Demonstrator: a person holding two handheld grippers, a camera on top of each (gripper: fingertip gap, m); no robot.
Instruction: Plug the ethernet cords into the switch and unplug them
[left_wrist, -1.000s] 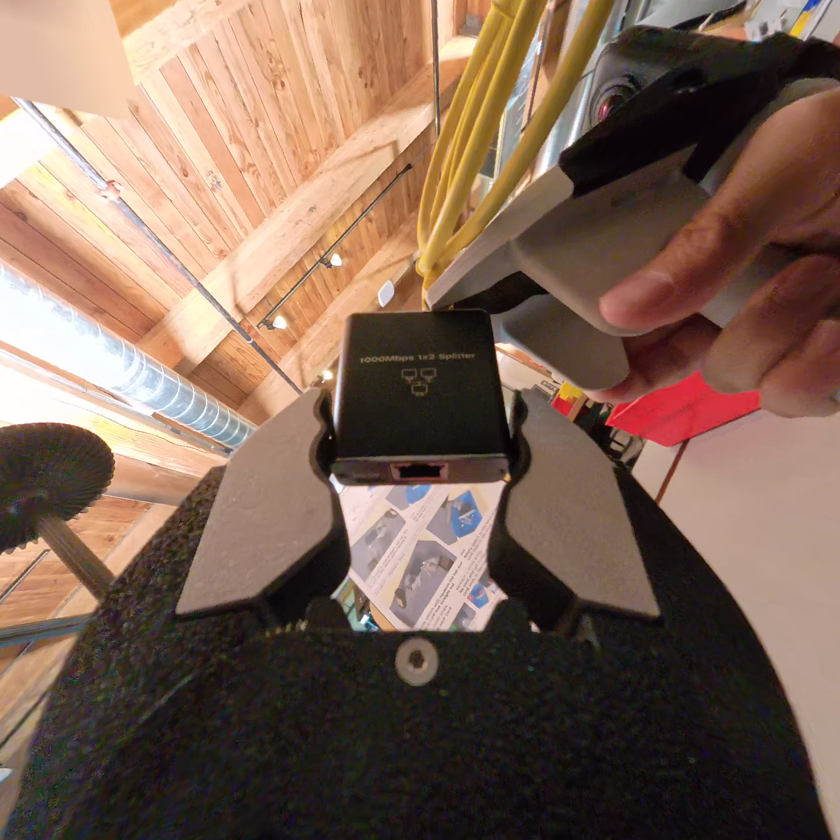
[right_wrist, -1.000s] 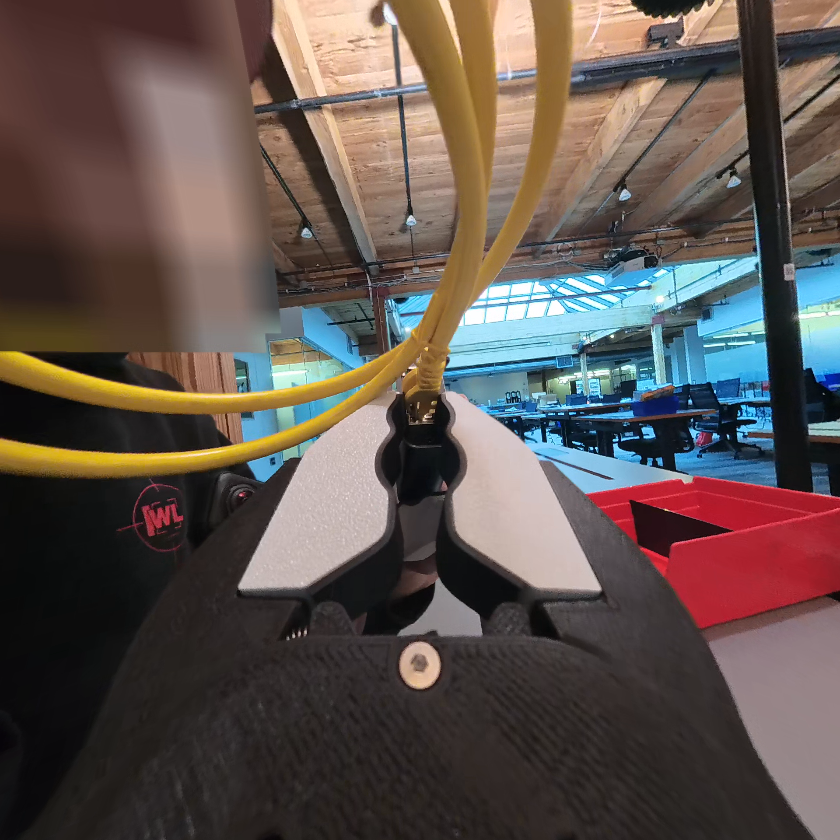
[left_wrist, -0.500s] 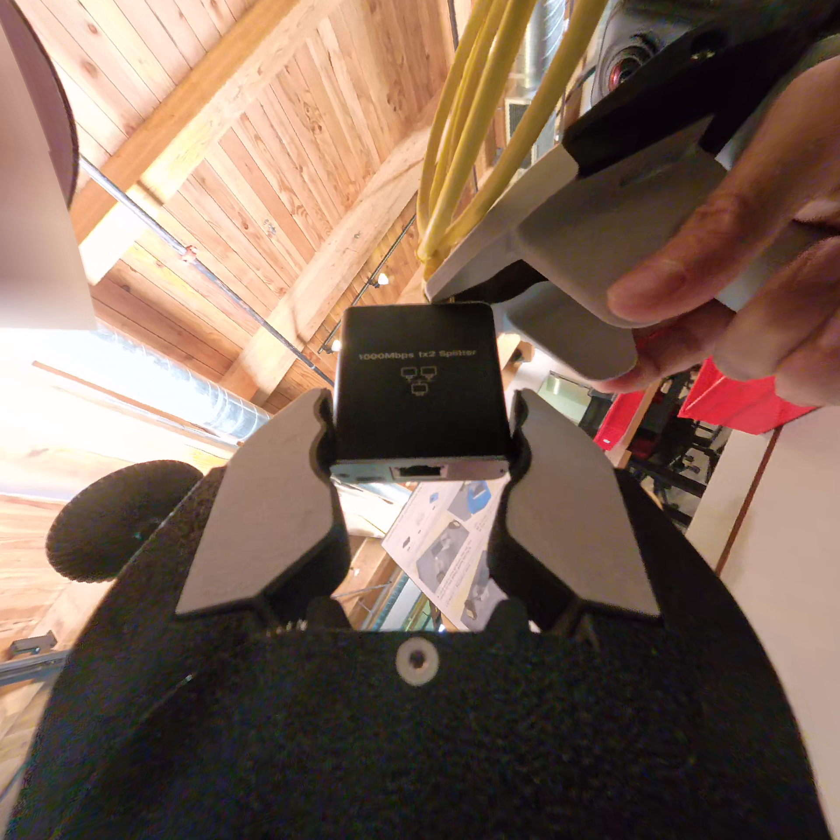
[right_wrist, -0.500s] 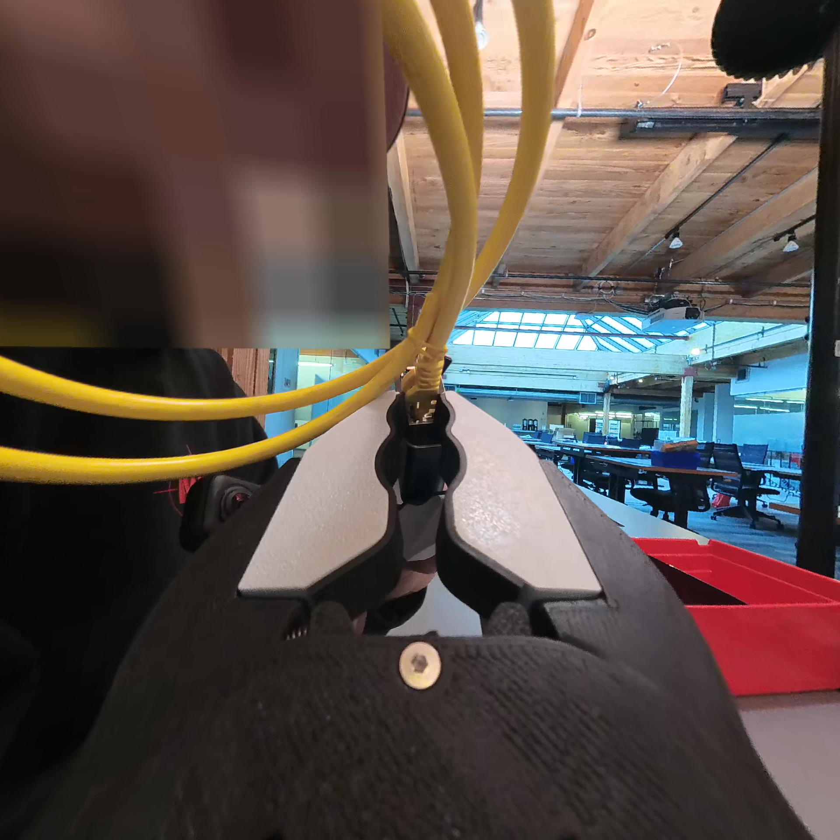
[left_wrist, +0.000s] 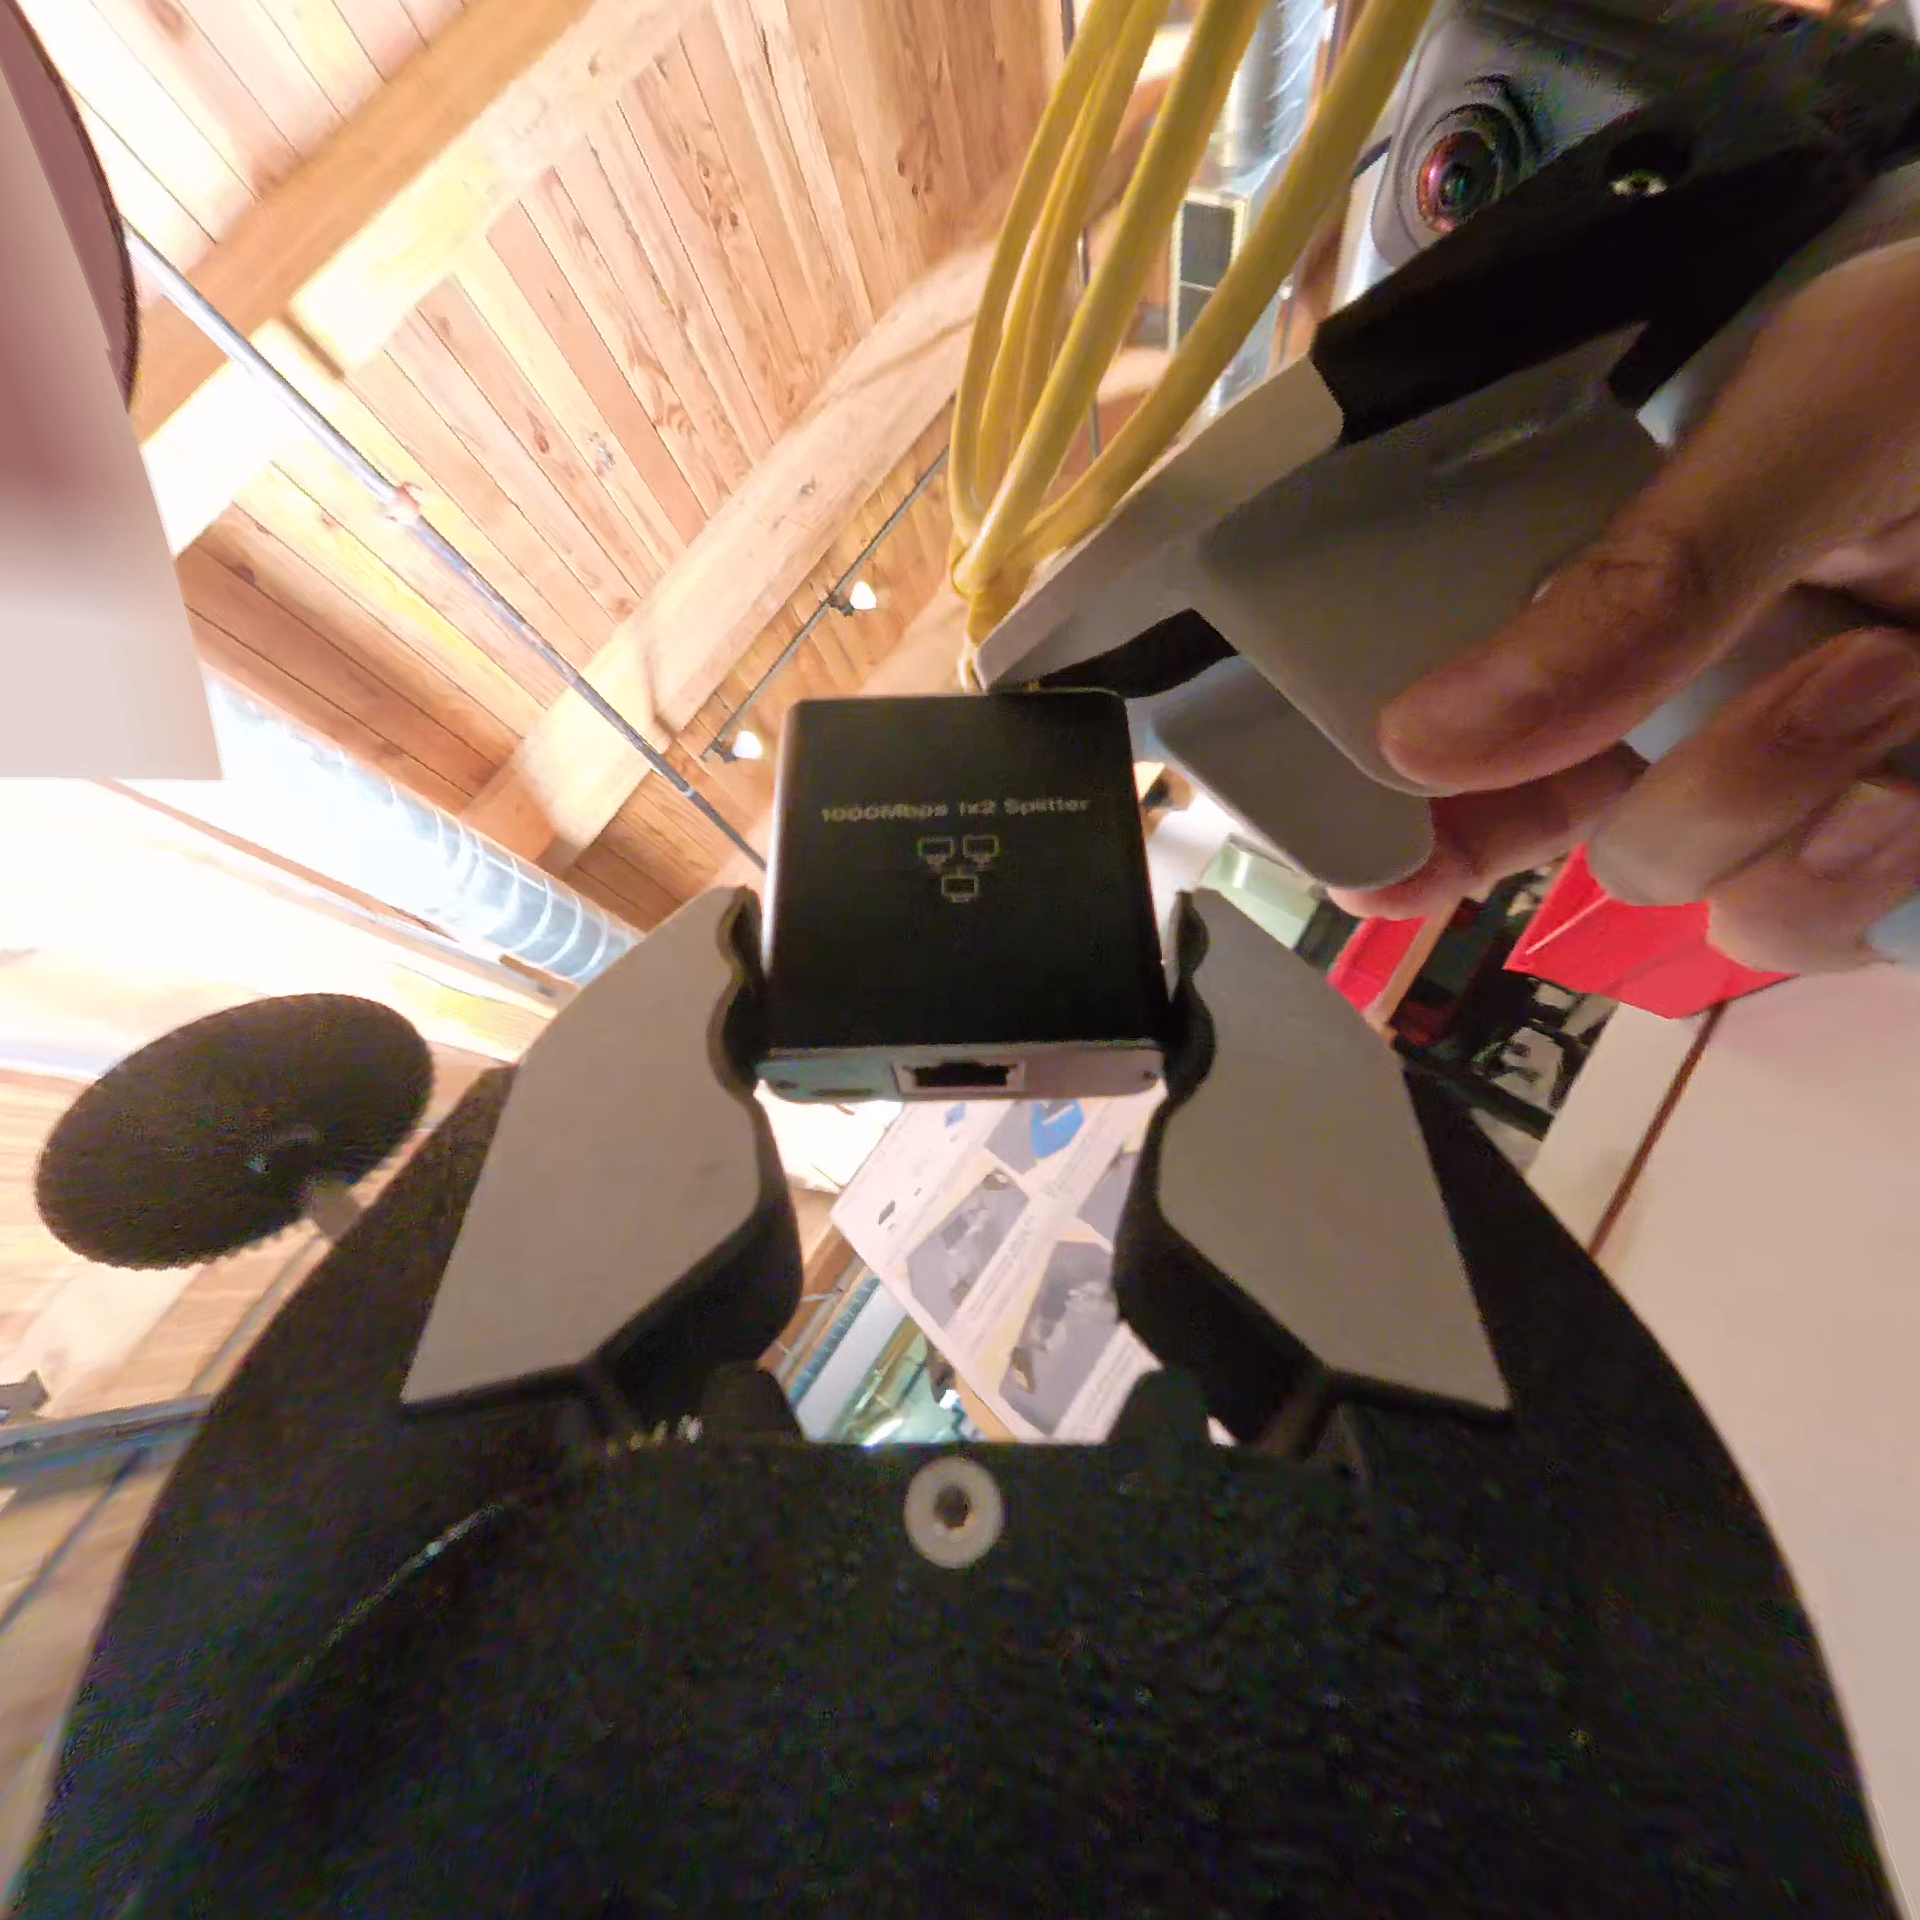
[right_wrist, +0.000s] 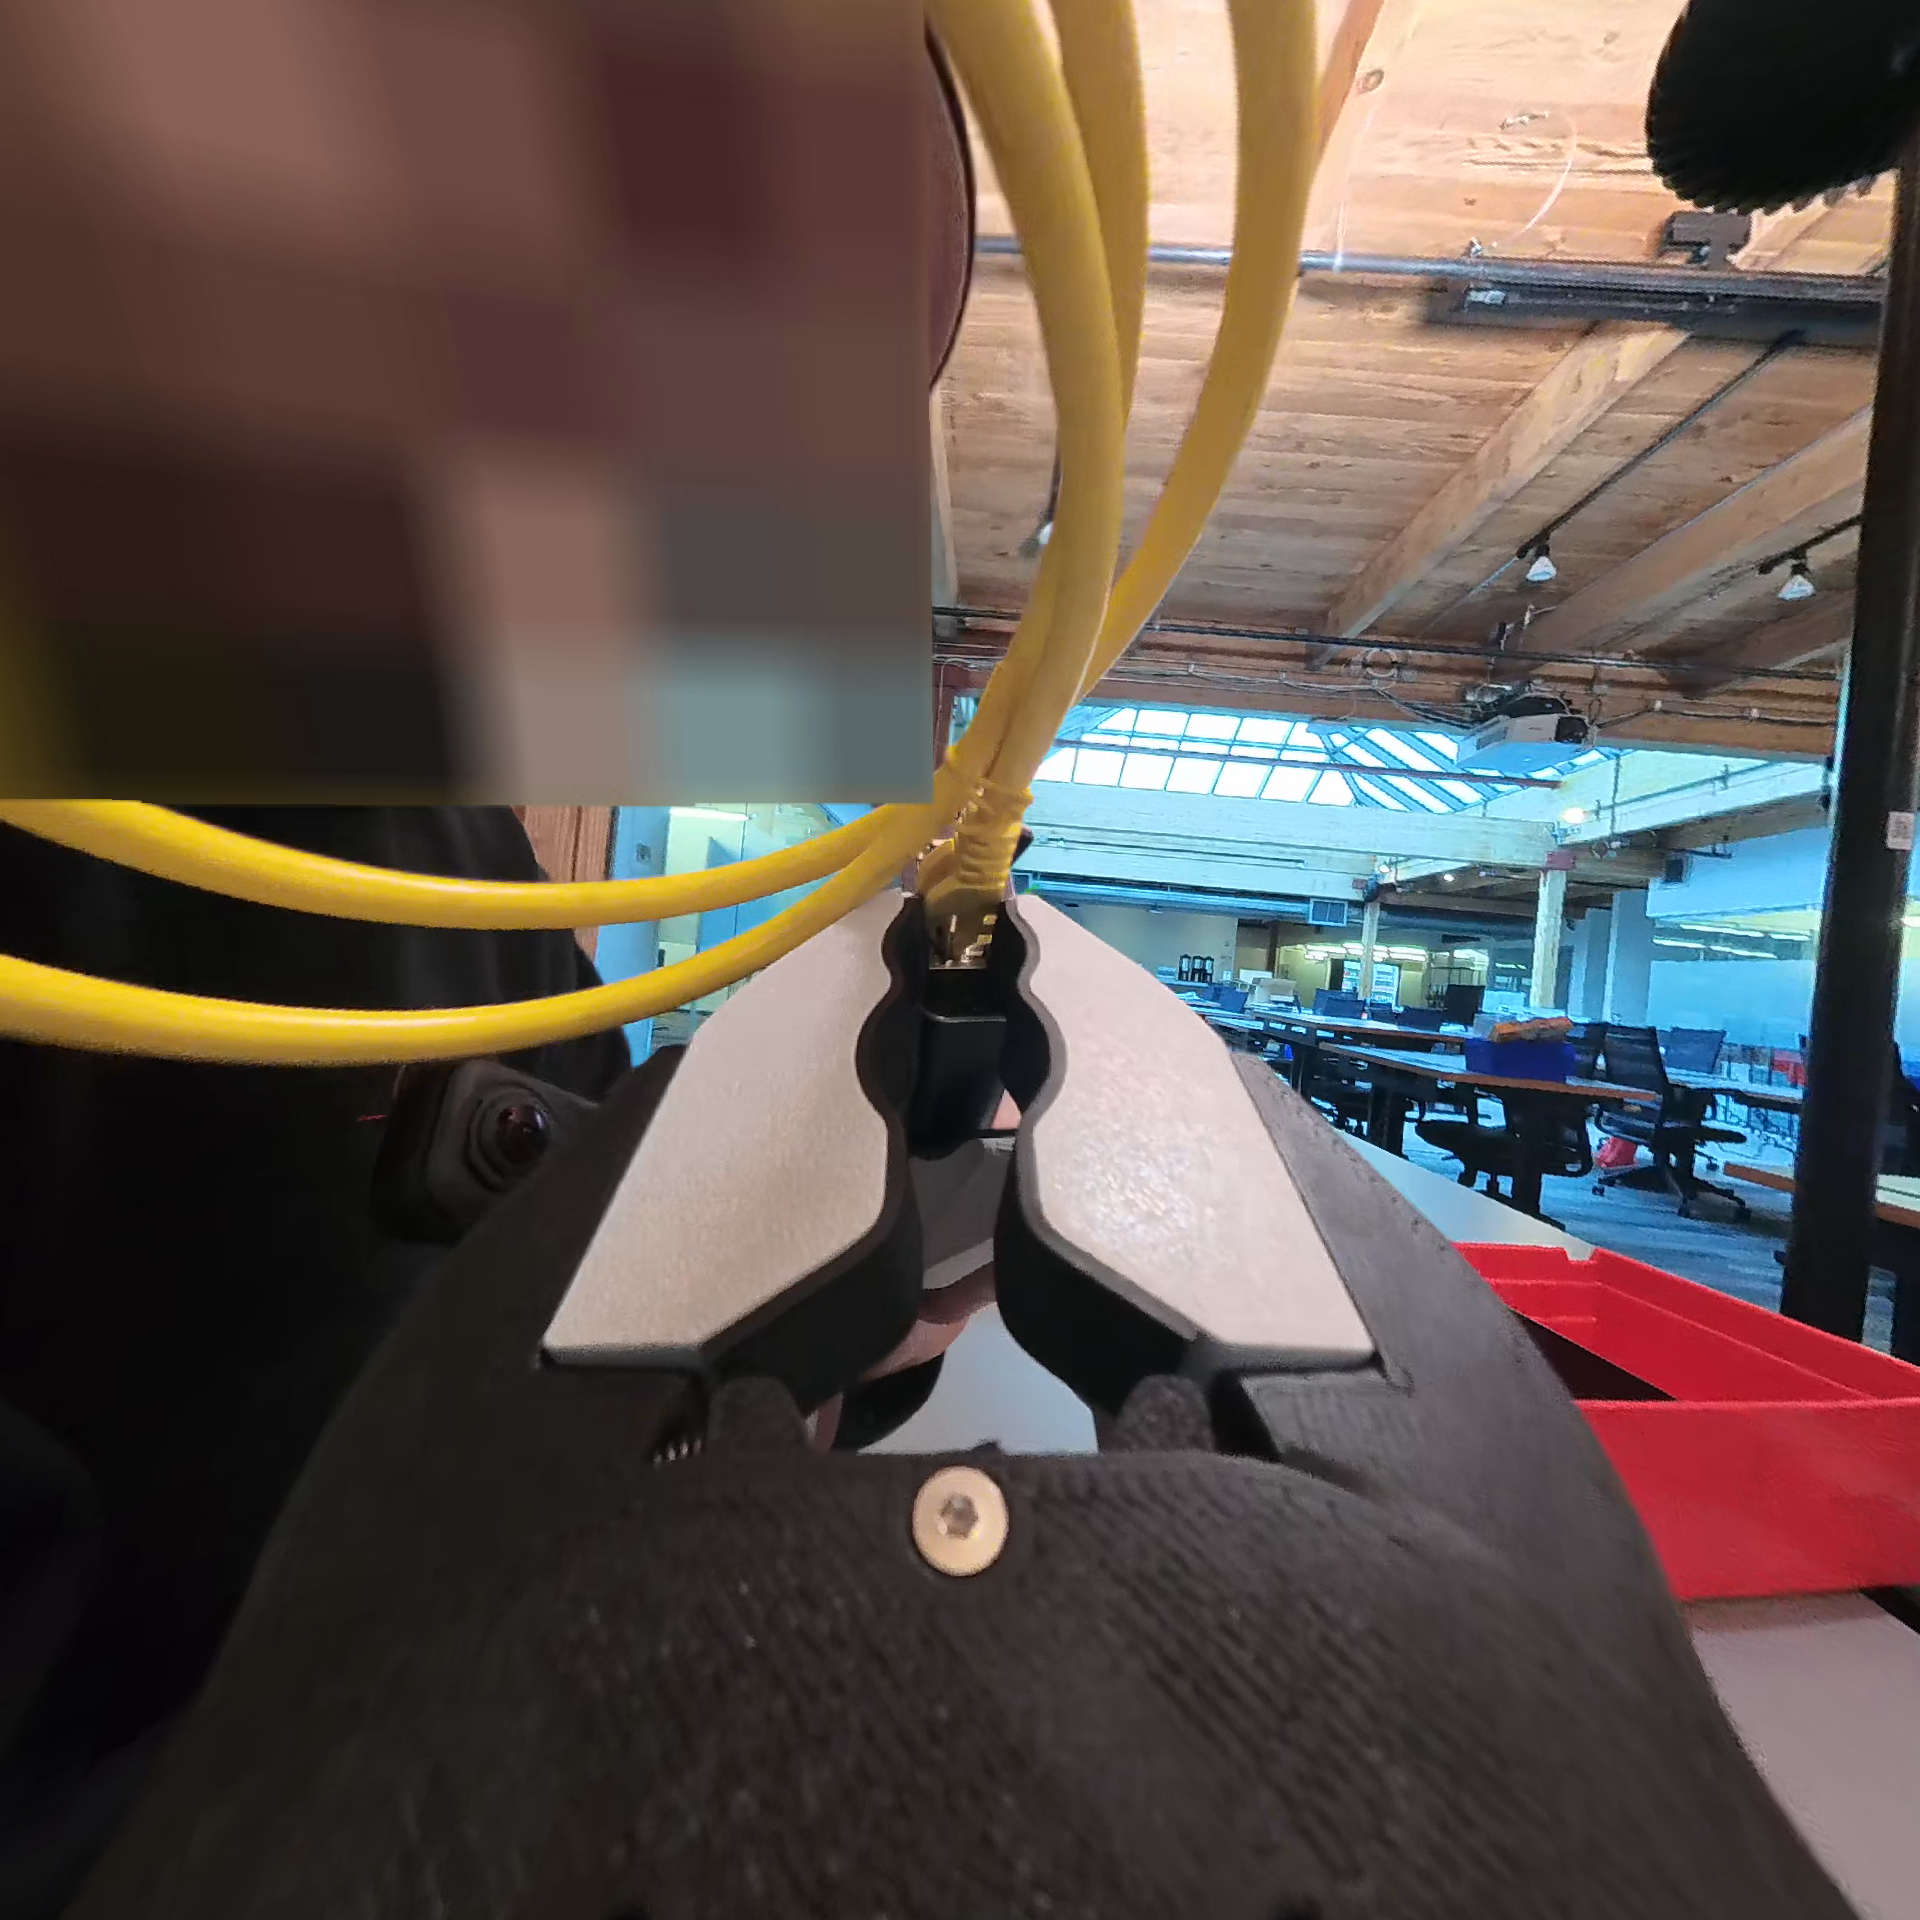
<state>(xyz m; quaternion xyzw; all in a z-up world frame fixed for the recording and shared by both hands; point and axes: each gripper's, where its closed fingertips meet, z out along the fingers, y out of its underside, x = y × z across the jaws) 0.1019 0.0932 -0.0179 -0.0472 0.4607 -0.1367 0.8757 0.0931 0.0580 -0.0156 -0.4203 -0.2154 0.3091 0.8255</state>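
Observation:
My left gripper (left_wrist: 966, 920) is shut on the sides of the black switch box (left_wrist: 961, 883) and holds it in the air, one empty port facing me. Several yellow ethernet cords (left_wrist: 1049, 312) loop up from its far end. My right gripper (right_wrist: 961, 935) is shut at that far end, its fingers pinching a yellow cord's plug (right_wrist: 977, 862) and the black piece just below it. In the left wrist view the right gripper (left_wrist: 1299, 582), held by a hand (left_wrist: 1714, 675), sits against the switch's far edge. The cords (right_wrist: 1081, 416) arc up and left in the right wrist view.
A red bin (right_wrist: 1714, 1403) stands on the pale table (right_wrist: 1818, 1714) at the right, and it shows in the left wrist view (left_wrist: 1621, 945) too. A black post (right_wrist: 1860, 831) rises at the far right. A person in a dark top is close on the left.
Both grippers have tilted and swung together with the switch and cords. Both grips look unchanged, and the right gripper stays at the switch's far end.

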